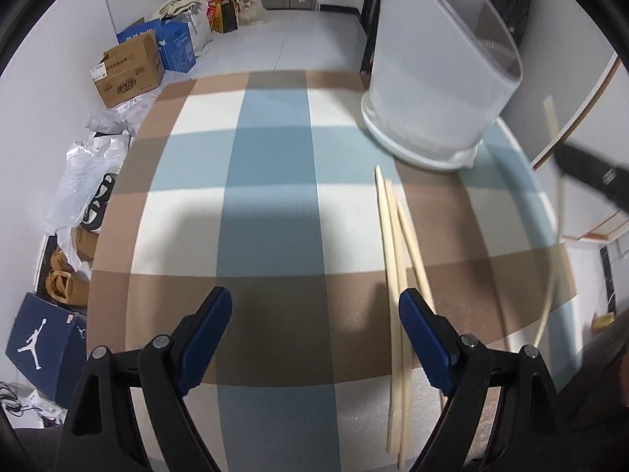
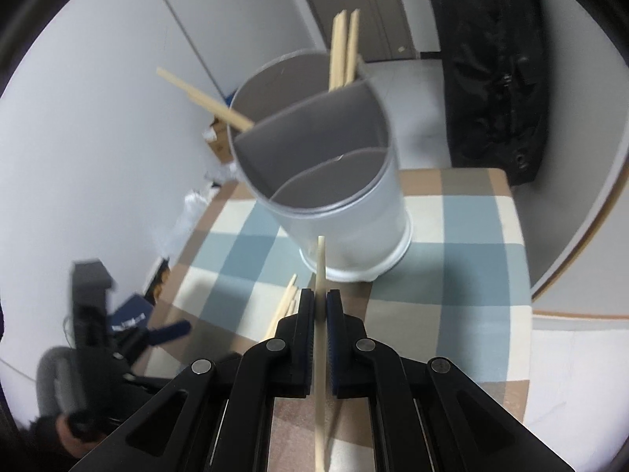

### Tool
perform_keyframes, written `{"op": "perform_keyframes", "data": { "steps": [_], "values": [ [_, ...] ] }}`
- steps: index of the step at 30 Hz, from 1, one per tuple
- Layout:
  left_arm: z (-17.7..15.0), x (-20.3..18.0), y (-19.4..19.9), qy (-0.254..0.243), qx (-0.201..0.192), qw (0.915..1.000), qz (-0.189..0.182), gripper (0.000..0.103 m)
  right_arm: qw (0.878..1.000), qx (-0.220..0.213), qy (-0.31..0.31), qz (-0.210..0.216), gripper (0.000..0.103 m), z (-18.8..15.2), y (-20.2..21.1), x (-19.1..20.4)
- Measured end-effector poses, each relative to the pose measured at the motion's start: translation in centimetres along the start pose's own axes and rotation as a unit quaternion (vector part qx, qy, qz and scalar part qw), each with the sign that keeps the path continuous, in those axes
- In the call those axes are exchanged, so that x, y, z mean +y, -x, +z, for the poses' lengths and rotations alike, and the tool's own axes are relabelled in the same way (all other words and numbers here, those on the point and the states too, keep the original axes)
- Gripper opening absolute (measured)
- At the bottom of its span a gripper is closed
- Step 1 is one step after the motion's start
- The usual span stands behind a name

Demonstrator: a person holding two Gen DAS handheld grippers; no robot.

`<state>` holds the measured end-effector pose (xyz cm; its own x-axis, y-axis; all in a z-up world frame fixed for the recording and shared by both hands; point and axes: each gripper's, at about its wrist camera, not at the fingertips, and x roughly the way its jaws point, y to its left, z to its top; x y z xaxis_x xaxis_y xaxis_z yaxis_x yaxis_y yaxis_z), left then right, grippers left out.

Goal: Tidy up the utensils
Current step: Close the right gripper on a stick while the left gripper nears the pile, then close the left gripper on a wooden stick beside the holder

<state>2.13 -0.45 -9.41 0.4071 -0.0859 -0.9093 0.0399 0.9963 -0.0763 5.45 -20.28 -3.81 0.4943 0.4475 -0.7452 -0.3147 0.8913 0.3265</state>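
Carrying: one chopstick toward holder, clenched in right gripper
Right gripper: clamped on the chopstick partway along; tip sticks out ahead, tail trails back under the jaws
Left gripper: released, jaws wide, nothing between them, hovering over the checked surface
Left gripper target: loose chopsticks, lying side by side just beside the right-hand pad
Holder: grey cup with curved dividers, standing at the far side of the surface, upright as far as can be told
Holder contents: several chopsticks already in the rear compartments, some leaning over the left rim, some standing at the back
Held chopstick position: tip below the holder's rim, in front of its wall, not yet over an opening
Step done well: lift until the tip clears the rim, tilt nearer vertical, aim for a rear compartment with the others
Release: only once the tip is well inside, so the chopstick drops rather than tips out
Risk: knocking the light holder with the tip
Left side: shift right to straddle one loose chopstick, not the whole bunch
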Motion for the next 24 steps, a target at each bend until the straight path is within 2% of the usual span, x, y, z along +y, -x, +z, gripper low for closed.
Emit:
{"op": "perform_keyframes", "data": {
  "steps": [6, 9, 14, 21, 24],
  "values": [
    [-0.2, -0.5, -0.2, -0.008, 0.012, 0.9999, 0.008, 0.084, 1.0, -0.02, -0.006, 0.009, 0.005, 0.3, 1.1, -0.1],
    [-0.3, -0.8, -0.3, -0.013, 0.014, 0.9994, 0.029, 0.084, 1.0, -0.028, -0.004, 0.014, 0.005, 0.3, 1.3, 0.1],
    [-0.2, -1.2, -0.3, -0.007, 0.019, 0.9993, 0.031, 0.084, 0.999, -0.042, -0.01, 0.024, 0.005, 0.5, 2.1, -0.1],
    [1.0, -2.7, -0.9, -0.049, 0.008, 0.9973, 0.053, 0.084, 0.997, -0.059, -0.018, 0.035, 0.005, 0.6, 3.3, -0.7],
    [1.6, -2.6, -1.3, -0.046, 0.013, 0.9981, 0.038, 0.081, 0.997, -0.063, -0.022, 0.039, 0.005, 0.6, 3.7, -1.0]
  ]
}}
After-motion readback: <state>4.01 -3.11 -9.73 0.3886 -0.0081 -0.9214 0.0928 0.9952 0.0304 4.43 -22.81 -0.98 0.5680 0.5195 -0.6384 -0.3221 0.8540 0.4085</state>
